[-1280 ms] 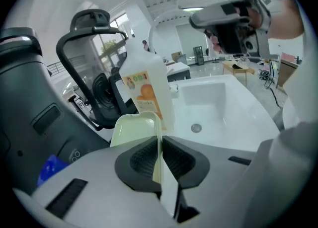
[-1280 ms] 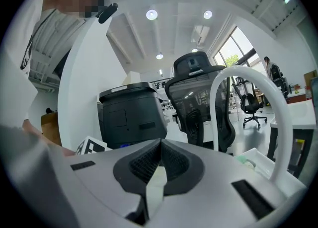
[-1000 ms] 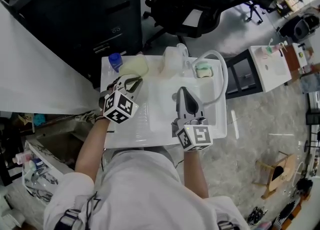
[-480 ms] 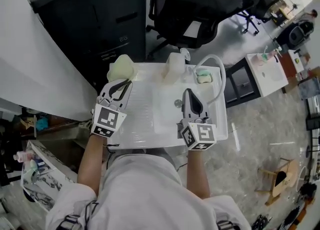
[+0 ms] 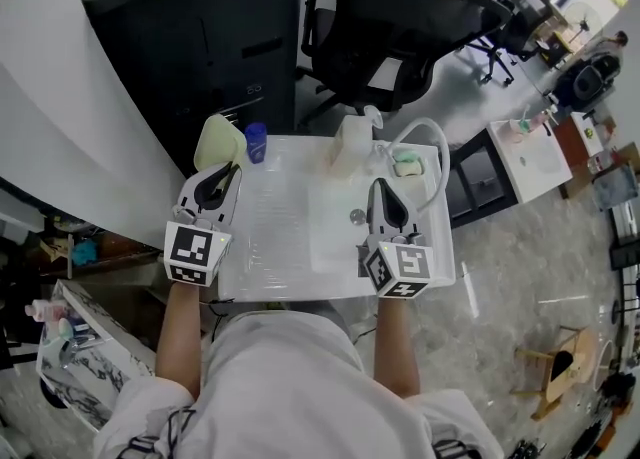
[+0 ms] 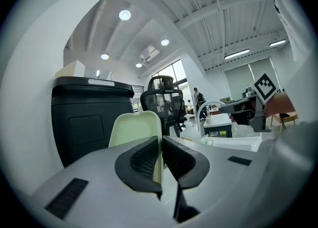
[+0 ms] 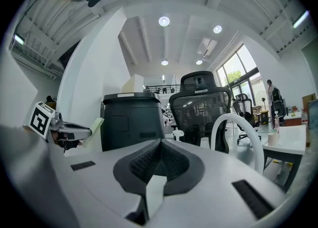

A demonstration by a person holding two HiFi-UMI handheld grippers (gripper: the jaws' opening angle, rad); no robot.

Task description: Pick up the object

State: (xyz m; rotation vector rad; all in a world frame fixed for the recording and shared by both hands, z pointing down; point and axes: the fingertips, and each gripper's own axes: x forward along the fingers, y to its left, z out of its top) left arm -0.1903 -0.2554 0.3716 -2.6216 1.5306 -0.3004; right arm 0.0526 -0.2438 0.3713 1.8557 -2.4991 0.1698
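A pale yellow-green flat object with rounded corners is off the white sink table, above its far left corner. My left gripper is shut on its lower edge. In the left gripper view the object stands upright, pinched between the closed jaws of that gripper. My right gripper hovers over the basin's right side near the drain. Its jaws are shut with nothing between them, as the right gripper view also shows. That view catches the left gripper with the object at far left.
A blue-capped bottle stands at the table's far left. A white bottle, an arched white faucet and a dish with green soap line the far edge. A black cabinet and an office chair stand beyond.
My left gripper has carried the pale green object leftward and off the table's corner, uncovering the blue-capped bottle. The right gripper has stayed shut over the basin.
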